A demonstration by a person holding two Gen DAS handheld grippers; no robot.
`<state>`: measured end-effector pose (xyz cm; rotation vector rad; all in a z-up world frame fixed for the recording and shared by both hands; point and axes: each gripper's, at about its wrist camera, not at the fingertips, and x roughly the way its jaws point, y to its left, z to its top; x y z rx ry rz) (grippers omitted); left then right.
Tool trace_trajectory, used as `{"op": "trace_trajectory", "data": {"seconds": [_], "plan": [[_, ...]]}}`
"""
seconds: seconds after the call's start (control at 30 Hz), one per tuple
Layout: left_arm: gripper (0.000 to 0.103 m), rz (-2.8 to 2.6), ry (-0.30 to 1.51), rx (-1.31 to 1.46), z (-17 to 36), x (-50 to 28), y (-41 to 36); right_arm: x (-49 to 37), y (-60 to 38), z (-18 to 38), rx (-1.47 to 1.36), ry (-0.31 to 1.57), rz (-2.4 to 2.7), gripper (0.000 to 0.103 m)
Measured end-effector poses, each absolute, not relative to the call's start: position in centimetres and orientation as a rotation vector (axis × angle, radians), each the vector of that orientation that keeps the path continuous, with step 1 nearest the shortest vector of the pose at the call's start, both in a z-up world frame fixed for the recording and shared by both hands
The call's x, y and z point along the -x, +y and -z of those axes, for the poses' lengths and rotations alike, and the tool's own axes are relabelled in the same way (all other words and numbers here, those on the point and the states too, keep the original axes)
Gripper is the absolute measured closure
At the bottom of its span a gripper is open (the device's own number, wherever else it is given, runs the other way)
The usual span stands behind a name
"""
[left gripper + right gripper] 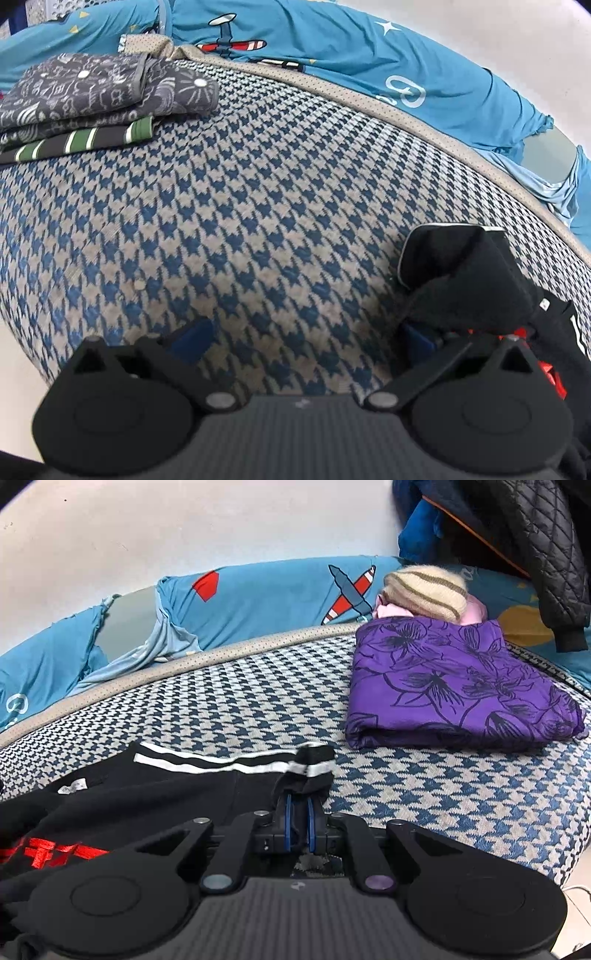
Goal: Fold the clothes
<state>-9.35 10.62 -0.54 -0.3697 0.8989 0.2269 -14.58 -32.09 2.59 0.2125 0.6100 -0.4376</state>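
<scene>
On the houndstooth cushion (pixel 443 794) | right gripper (pixel 299 823) clenched on black garment (pixel 166 786) | left gripper (pixel 299 336) released | purple folded cloth (pixel 461 686) near.

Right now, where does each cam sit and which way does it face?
Left wrist: on the left gripper, jaws open, angled down at the houndstooth cushion; folded grey stack beyond.
Right wrist: on the right gripper, shut on the black garment; purple folded cloth ahead.
Shared: cushion, black garment, blue airplane-print sheet.
</scene>
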Motion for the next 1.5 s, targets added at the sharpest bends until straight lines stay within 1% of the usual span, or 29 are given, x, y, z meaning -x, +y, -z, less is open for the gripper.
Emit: {"op": "trace_trajectory", "data": {"seconds": [0.27, 0.43, 0.77, 1.1, 1.3, 1.5], "plan": [[0.000, -0.229, 0.910, 0.370, 0.7, 10.2, 10.8, 14.6, -31.2, -3.2, -0.203, 0.587, 0.330, 0.094], [0.000, -0.233, 0.899, 0.397, 0.4, 11.3, 11.1, 14.6, -29.9, -3.4, -0.214, 0.585, 0.171, 0.094], [0.000, -0.169, 0.746, 0.404, -2.1, 12.8, 9.9, 14.3, -26.0, -3.2, -0.189, 0.626, -0.110, 0.093], [0.000, -0.109, 0.682, 0.446, -3.3, 10.0, 7.9, 14.8, -22.0, -2.9, -0.102, 0.651, -0.334, 0.093], [0.000, -0.087, 0.721, 0.437, -2.4, 7.3, 6.2, 15.3, -19.4, -1.9, -0.014, 0.694, -0.461, 0.093], [0.000, -0.144, 0.792, 0.415, -0.4, 6.2, 6.2, 15.4, -18.7, -1.3, 0.003, 0.723, -0.509, 0.093]]}}
